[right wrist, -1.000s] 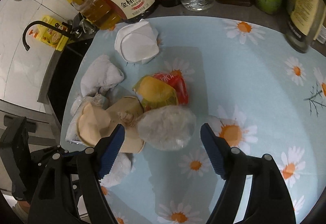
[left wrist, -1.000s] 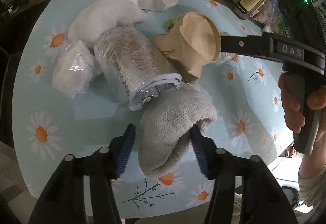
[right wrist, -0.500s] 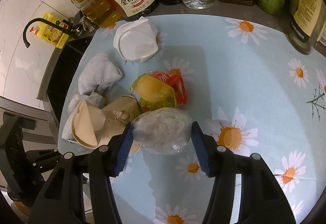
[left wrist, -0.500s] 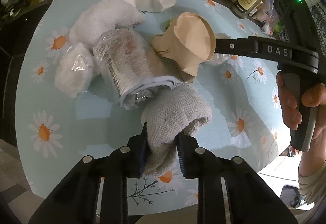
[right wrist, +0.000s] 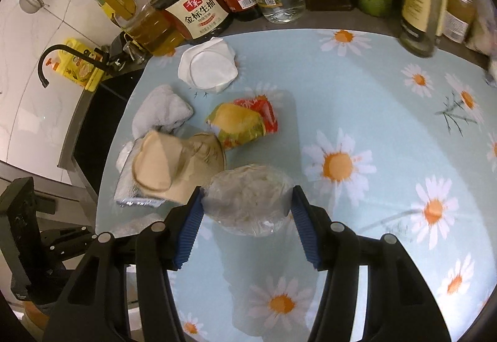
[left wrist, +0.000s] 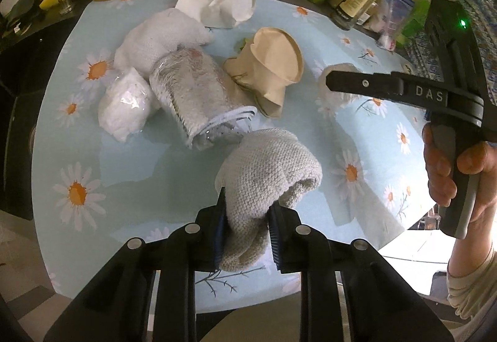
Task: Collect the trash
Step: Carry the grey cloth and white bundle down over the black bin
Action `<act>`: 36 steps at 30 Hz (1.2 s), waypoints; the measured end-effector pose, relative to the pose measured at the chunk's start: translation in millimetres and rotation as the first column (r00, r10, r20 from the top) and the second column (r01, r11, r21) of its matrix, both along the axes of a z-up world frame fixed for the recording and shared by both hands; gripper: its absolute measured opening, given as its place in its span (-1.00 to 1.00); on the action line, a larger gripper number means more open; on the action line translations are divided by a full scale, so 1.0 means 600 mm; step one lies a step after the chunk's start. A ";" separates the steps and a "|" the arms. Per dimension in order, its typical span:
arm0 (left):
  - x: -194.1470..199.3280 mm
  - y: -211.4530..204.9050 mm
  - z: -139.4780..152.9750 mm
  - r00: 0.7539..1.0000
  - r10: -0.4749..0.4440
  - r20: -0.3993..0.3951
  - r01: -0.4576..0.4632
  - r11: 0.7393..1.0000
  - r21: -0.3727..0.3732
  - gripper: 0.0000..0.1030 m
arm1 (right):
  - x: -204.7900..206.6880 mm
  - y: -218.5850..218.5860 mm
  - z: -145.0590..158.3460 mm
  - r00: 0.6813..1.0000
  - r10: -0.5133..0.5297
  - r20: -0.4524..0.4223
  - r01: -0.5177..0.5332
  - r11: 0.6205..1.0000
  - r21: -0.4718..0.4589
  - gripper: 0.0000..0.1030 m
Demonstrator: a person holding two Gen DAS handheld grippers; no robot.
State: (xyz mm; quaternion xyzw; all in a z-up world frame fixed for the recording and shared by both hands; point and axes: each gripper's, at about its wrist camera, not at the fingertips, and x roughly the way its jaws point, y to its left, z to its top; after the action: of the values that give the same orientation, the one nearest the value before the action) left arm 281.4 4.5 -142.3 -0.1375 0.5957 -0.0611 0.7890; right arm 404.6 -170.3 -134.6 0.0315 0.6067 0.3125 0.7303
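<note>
My left gripper (left wrist: 247,227) is shut on a grey knitted cloth wad (left wrist: 267,168) at the near edge of the daisy tablecloth (left wrist: 93,155). My right gripper (right wrist: 247,202) is shut on a clear plastic bag of whitish wad (right wrist: 248,196); it also shows in the left wrist view (left wrist: 338,84). On the table lie a crushed brown paper cup (left wrist: 270,68), a foil-wrapped roll (left wrist: 195,96), a small plastic-wrapped white wad (left wrist: 124,105), a white cloth (left wrist: 158,37), a crumpled white paper cup (left wrist: 217,4) and a red-yellow snack wrapper (right wrist: 242,121).
A row of sauce and oil bottles (right wrist: 198,12) lines the back edge of the table. A black faucet (right wrist: 62,56) and sink lie to the left. The person's hand (left wrist: 450,168) holds the right gripper's handle at the right.
My left gripper closed on the grey knitted cloth and lifted it slightly. My right gripper closed around the plastic bag of whitish wad.
</note>
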 end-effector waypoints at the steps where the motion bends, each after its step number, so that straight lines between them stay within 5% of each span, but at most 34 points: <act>1: -0.004 0.001 0.002 1.000 -0.002 0.006 0.002 1.000 -0.001 -0.59 | -0.006 -0.002 0.003 1.000 -0.005 0.003 0.005 1.000 -0.002 0.10; 17: -0.114 0.043 0.021 0.997 -0.035 0.064 0.034 0.999 0.017 -0.63 | -0.157 0.003 0.042 0.997 -0.072 0.015 0.072 0.997 -0.007 0.10; 36: -0.293 0.084 0.018 0.996 -0.023 0.085 0.020 0.999 0.033 -0.67 | -0.367 0.076 0.044 1.000 0.021 -0.018 -0.021 1.000 0.000 0.10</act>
State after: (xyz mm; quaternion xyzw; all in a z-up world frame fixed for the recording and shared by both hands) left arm 105.4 54.8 -131.3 -0.1157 0.5637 -0.0657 0.8152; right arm 184.6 -124.5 -108.0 0.0280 0.6136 0.3198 0.7214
